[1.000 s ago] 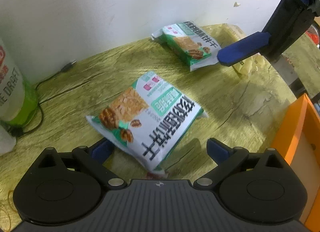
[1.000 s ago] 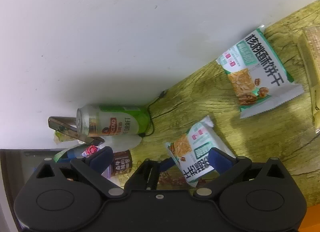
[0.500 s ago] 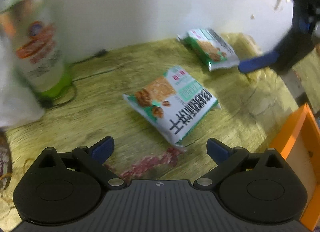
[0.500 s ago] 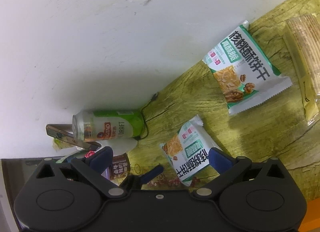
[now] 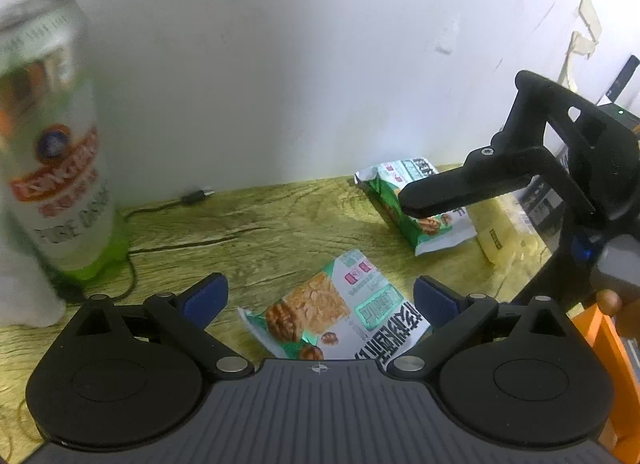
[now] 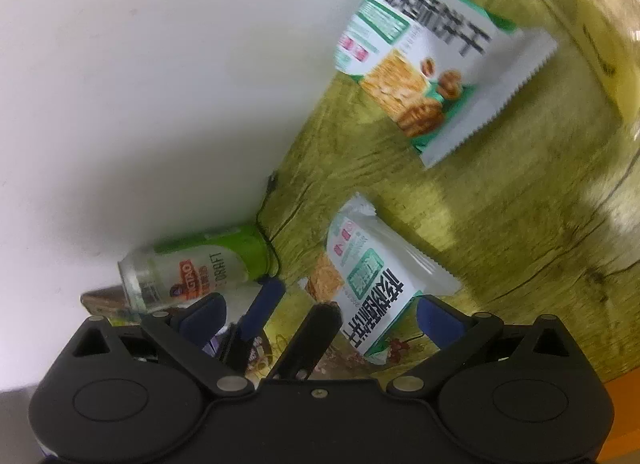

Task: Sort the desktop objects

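Two green-and-white walnut cracker packets lie flat on the wooden table. The near packet lies just in front of my left gripper, which is open, with its right fingertip by the packet's edge. The far packet rests by the wall, partly hidden behind a black finger of the other gripper. In the right wrist view my right gripper is open and holds nothing. Beyond it lie the near packet and the far packet. The left gripper's fingers poke in below.
A green-and-white drink can stands at the left by the wall, also seen as the can. A black cable runs along the wall. A clear yellow snack bag lies at the right. An orange bin borders the table's right edge.
The left gripper has swung left and drawn back, so the can now looms at its left. The right gripper has dropped closer to the far packet. Both stay open.
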